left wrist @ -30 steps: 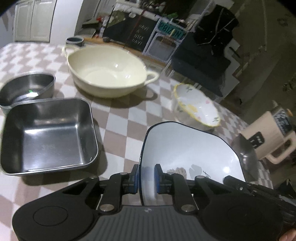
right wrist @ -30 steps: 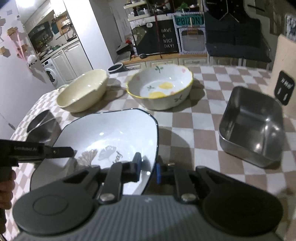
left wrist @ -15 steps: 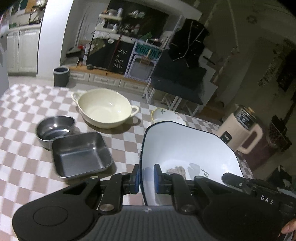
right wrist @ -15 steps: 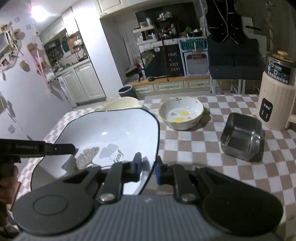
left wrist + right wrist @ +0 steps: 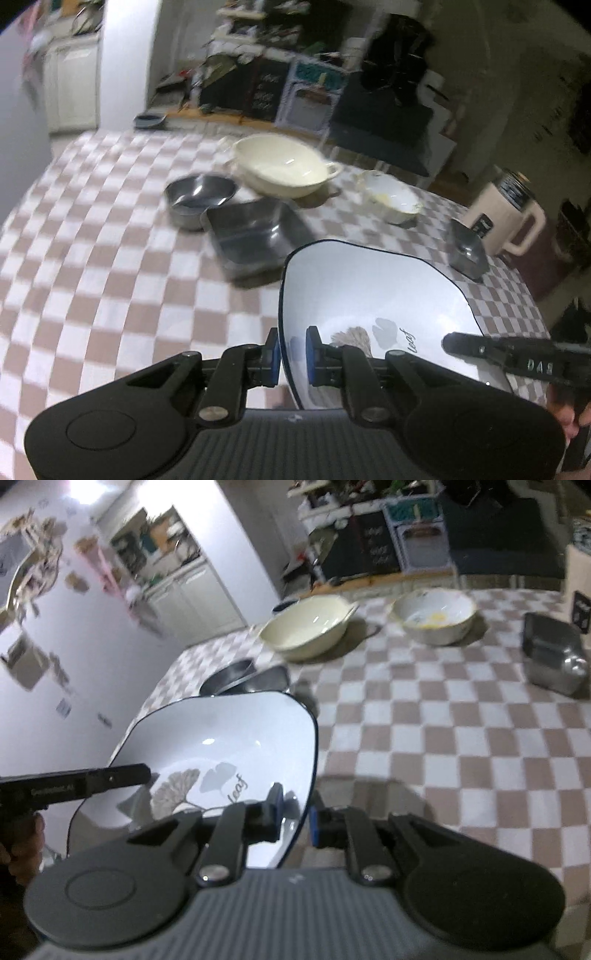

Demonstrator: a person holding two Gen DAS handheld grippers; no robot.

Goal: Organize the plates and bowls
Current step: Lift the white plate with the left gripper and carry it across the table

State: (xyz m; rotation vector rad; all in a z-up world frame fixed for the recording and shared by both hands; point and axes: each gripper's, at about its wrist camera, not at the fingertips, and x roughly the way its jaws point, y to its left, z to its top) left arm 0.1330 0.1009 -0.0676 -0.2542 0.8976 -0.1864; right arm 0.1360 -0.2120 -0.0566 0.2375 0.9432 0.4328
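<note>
The cream two-handled bowl (image 5: 282, 168) holds nothing and stands at the far side of the checkered surface (image 5: 110, 266). To its right, apart from it, stands the floral bowl (image 5: 391, 197), white inside with a yellow patch at the bottom. The round steel bowl (image 5: 199, 195) and the square steel pan (image 5: 255, 232) stand touching or nearly so, just in front of the cream bowl; both show bare metal inside. A smaller steel container (image 5: 467, 251) stands near the right edge, just beside a beige jug (image 5: 508, 218) with a handle.

The white plate (image 5: 369, 314) is held above the near part of the surface, tilted, between both grippers. The left gripper (image 5: 291, 356) pinches the plate's left rim, one blue-padded finger on each face. The right gripper (image 5: 295, 819) has one finger on each side of the opposite rim (image 5: 308, 760); motion blur leaves the contact of the right-hand finger unclear. Each gripper's body appears in the other view as a black bar over the plate's edge.

The plate is a rounded square with a thin dark rim line, a glossy white interior, and a grey leaf print with the word "leaf" near its centre. It blocks part of the square steel pan in the right wrist view. Both views are motion-blurred.
</note>
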